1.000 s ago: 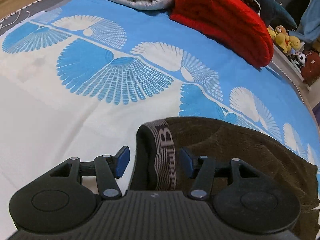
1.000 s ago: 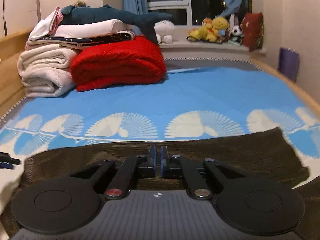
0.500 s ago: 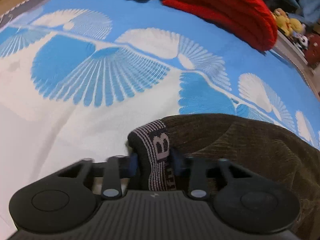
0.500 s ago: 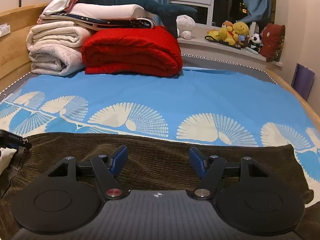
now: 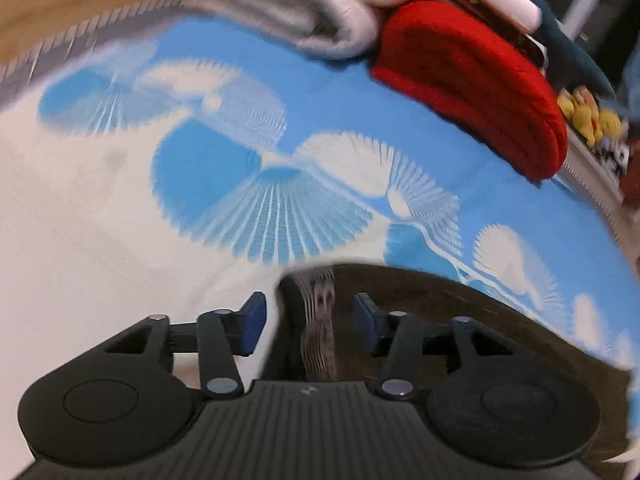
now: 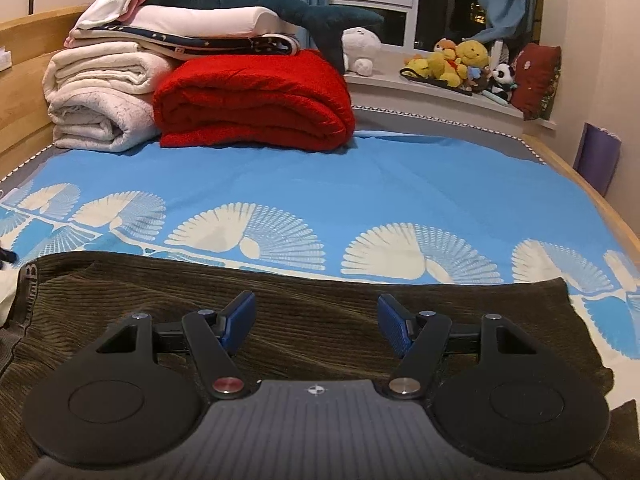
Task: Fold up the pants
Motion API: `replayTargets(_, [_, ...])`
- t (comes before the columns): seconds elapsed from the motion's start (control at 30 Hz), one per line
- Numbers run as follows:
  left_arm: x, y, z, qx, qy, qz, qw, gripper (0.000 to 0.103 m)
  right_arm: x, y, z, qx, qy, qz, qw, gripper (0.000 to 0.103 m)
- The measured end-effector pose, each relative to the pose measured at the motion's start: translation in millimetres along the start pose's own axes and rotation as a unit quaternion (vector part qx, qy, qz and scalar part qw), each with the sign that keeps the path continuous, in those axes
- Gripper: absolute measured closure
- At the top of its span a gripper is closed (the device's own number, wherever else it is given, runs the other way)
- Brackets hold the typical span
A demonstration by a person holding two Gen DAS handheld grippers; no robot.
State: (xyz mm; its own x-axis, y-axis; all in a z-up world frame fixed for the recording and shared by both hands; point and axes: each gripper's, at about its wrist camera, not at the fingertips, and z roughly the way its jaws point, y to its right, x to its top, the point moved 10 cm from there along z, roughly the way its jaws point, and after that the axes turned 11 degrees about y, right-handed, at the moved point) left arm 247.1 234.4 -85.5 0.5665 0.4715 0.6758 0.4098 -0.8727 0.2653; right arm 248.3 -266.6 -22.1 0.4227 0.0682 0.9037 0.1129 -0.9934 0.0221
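Note:
Dark brown corduroy pants (image 6: 160,292) lie folded lengthwise across the blue and white bedspread (image 6: 360,184). Their grey lettered waistband (image 5: 320,312) is at the left end. In the blurred left wrist view my left gripper (image 5: 310,320) straddles that waistband, its jaws opening and its blue pads standing off the cloth on either side. The pants (image 5: 460,320) run off to the right from there. My right gripper (image 6: 316,320) hovers open over the middle of the pants with nothing between its pads.
A folded red blanket (image 6: 252,100) and rolled white blankets (image 6: 100,104) sit at the bed's far end, under a plush shark (image 6: 256,4). Soft toys (image 6: 460,60) line the window sill. A wooden bed frame (image 6: 24,68) runs along the left.
The left gripper closed on the waistband half a second ago, then let go and rose a little. The right gripper went from shut to open and has stayed open.

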Motion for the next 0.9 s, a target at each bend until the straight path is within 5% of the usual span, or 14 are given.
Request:
replayTargets(0.13, [-42, -21, -29, 0.049, -0.086, 0.024, 0.9948, 0.048, 3, 17, -10, -0.011, 0.003, 0.022, 1.0, 0.034])
replayTargets(0.3, [-100, -25, -49, 0.039, -0.123, 0.042, 0.9908, 0.039, 10, 40, -32, -0.029, 0.022, 0.05, 0.998, 0.034])
replayTargets(0.47, [-146, -34, -32, 0.051, -0.181, 0.113, 0.9757, 0.039, 4, 83, -50, -0.07, 0.024, 0.098, 0.992, 0.034])
replayTargets(0.6, [-144, -28, -41, 0.029, -0.17, 0.151, 0.9734, 0.064, -12, 136, -66, -0.116, 0.012, 0.166, 0.979, 0.034])
replayTargets(0.63, [-140, -28, -46, 0.026, -0.162, 0.155, 0.9742, 0.083, -18, 151, -71, -0.131, 0.01, 0.183, 0.974, 0.034])
replayTargets(0.77, [-123, -24, -71, 0.006, -0.128, 0.175, 0.9761, 0.09, -43, 197, -88, -0.176, -0.006, 0.221, 0.959, 0.034])
replayTargets(0.9, [-134, -40, -76, 0.049, -0.142, 0.232, 0.9611, 0.091, -58, 212, -98, -0.188, -0.015, 0.214, 0.958, 0.034])
